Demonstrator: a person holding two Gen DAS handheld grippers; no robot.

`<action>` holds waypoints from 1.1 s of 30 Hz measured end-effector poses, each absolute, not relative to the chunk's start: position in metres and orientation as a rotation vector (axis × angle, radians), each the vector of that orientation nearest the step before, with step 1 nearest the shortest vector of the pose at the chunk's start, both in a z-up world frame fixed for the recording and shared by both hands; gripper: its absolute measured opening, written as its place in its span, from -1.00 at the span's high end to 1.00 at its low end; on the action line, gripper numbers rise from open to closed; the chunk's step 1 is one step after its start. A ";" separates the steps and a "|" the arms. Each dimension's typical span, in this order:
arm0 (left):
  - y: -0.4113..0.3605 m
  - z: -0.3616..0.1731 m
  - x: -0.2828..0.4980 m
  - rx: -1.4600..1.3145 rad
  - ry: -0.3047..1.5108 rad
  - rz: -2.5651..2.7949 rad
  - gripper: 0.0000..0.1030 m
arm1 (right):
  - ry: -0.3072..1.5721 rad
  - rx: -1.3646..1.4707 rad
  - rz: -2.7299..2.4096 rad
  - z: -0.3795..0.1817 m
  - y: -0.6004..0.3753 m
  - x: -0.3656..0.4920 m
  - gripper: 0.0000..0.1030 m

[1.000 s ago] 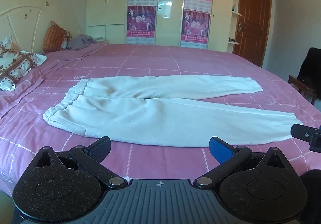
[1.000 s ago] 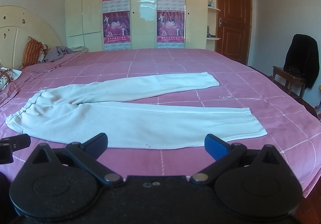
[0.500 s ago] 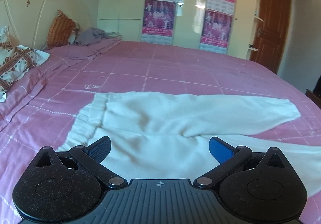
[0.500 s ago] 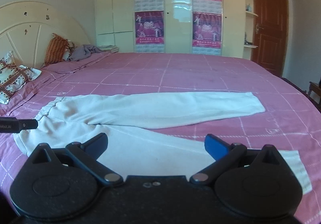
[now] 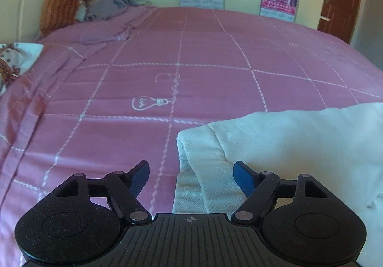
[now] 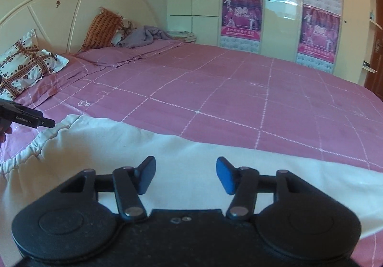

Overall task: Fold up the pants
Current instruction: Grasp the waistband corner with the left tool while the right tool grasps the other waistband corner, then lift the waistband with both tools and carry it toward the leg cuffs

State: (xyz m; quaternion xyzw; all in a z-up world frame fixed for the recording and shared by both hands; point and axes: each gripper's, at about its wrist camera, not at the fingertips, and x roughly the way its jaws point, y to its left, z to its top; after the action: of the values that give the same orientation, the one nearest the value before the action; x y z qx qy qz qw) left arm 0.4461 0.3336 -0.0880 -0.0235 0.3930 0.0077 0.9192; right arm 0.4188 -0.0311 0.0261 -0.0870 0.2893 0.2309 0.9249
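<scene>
Item: pants [image 6: 191, 154], white, soft knit, lying flat on the pink checked bed [image 5: 215, 56]; long axis runs across the bed, waistband end toward the headboard [image 6: 59, 10] side, legs trailing away to the right

Left gripper [image 5: 191, 177]: poised low over the waistband corner [image 5: 191, 144], which lies between and just ahead of its fingertips, slightly toward the right fingertip; jaws part-open and closing, fabric between them, pads not yet pressing on it; nothing held

Right gripper [image 6: 185, 176]: above the upper leg of the pants, further along the long axis from the waistband; jaws about half-open and closing, cloth beneath and between them, no pinch seen; nothing held

Relation that counts: the left gripper is the one nearer the waistband, the right gripper nearer the legs; both face across the garment's width, so a lift would likely carry the near edge over the far one

Other: patterned pillow [image 6: 26, 63], orange cushion [image 5: 59, 10], grey garment [image 6: 143, 36], posters on wardrobe [image 6: 241, 13]
</scene>
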 end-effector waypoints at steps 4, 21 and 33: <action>0.346 -0.110 0.473 -0.076 0.835 -0.080 -0.51 | 0.623 -0.227 0.552 0.008 -0.013 0.463 -0.05; 0.353 -0.134 0.523 -0.086 0.855 -0.316 0.20 | 0.888 -0.504 0.772 -0.043 0.011 0.582 -0.14; 0.334 -0.066 0.428 0.096 0.550 -0.328 0.66 | 0.649 -0.485 0.682 0.009 -0.001 0.500 0.86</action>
State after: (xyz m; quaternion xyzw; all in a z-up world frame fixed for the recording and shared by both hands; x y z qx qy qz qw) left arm 0.4281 0.3337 -0.0655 0.0472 0.2701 -0.1613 0.9480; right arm 0.4995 -0.0014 0.0093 -0.2313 0.3094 0.3254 0.8631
